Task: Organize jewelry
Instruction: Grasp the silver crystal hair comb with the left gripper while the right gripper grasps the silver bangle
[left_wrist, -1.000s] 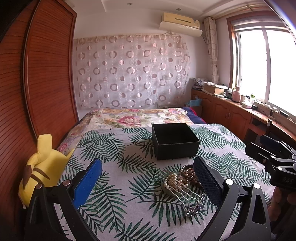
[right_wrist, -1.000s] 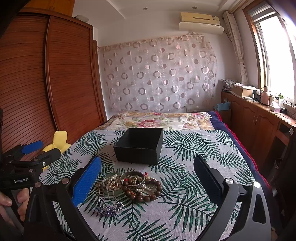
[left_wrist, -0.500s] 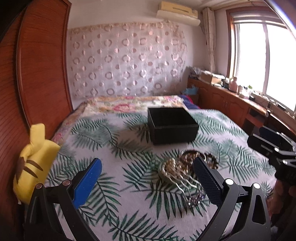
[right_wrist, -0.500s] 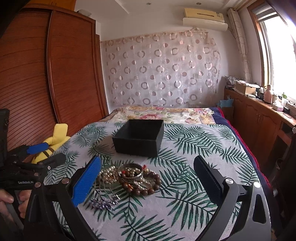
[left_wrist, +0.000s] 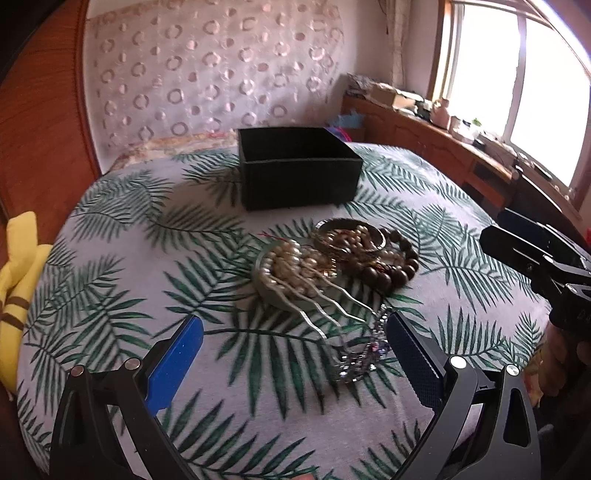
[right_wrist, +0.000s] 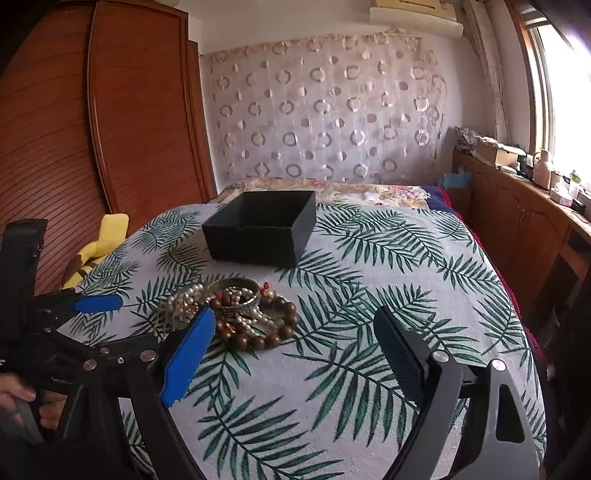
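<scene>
So both my grippers have dropped toward the bed in the last second and tipped nose-down; the jewelry pile now sits a lot bigger and lower in the left wrist view than it did a moment ago; that pile is my landmark for everything here. The black box is just behind the pile and looks empty from what I can see of it, so nothing's been sorted yet I reckon. The left gripper is wide open with nothing between its pads, hovering on the near side of the pile; the silver hair comb trails out of the pile toward me and its sparkly end is just beside the right-hand pad. The right gripper is also near side of the pile, a bit to the right of it; its jaws are closing in slightly from full width, but there's only bedspread between them, nothing held. The dark wooden bead bracelet is on the pile's edge nearest that gripper. My read: we're in the approach, first pick coming up; the comb looks like the easy one for the left.
</scene>
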